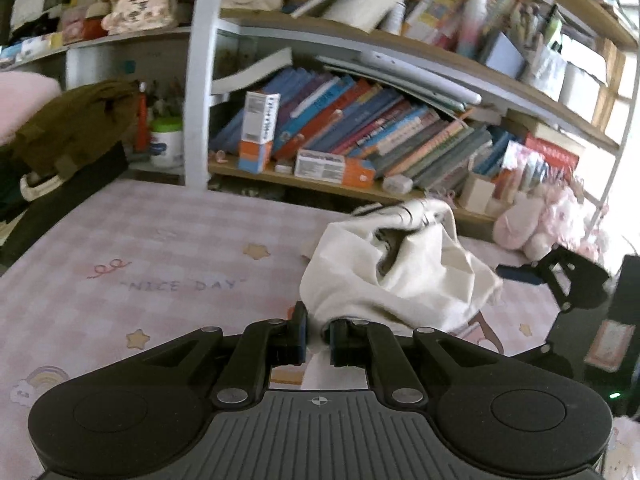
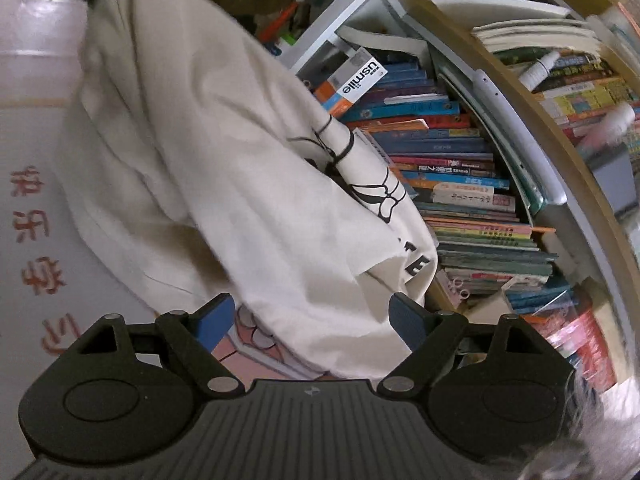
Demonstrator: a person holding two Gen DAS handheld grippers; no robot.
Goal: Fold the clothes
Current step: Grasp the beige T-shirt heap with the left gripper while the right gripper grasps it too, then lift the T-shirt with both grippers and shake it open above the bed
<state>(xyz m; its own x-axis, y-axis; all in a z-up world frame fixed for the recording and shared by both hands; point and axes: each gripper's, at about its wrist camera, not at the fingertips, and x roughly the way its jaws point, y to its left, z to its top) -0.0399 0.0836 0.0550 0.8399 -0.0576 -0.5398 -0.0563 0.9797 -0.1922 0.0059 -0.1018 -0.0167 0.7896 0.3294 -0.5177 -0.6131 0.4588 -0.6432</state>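
**Two grippers, one cream shirt**

One cream shirt (image 1: 400,276) lies bunched on a pink checked sheet (image 1: 160,248), in front of a bookshelf (image 1: 360,184). The left gripper (image 1: 318,334) has its fingers pressed together on the shirt's near edge, pinching the cloth. Seen from the right wrist, the right gripper (image 2: 312,316) is spread wide, its blue pads (image 2: 216,316) apart, with the shirt (image 2: 224,168) draped between and beyond them; whether the pads touch the cloth cannot be told.

Readable writing: the sheet carries "NICE DAY" (image 1: 186,285) in grey letters, near small stars and a rainbow. A white, grey and orange box (image 2: 356,80) on the shelf reads "usmile". The shirt bears a black line drawing and a few block letters, one an "E" (image 2: 416,266); the rest is folded away. Red Chinese characters (image 2: 36,232) run down a white surface at the left of the right wrist view. Book spines (image 2: 460,184) carry titles too blurred to read.
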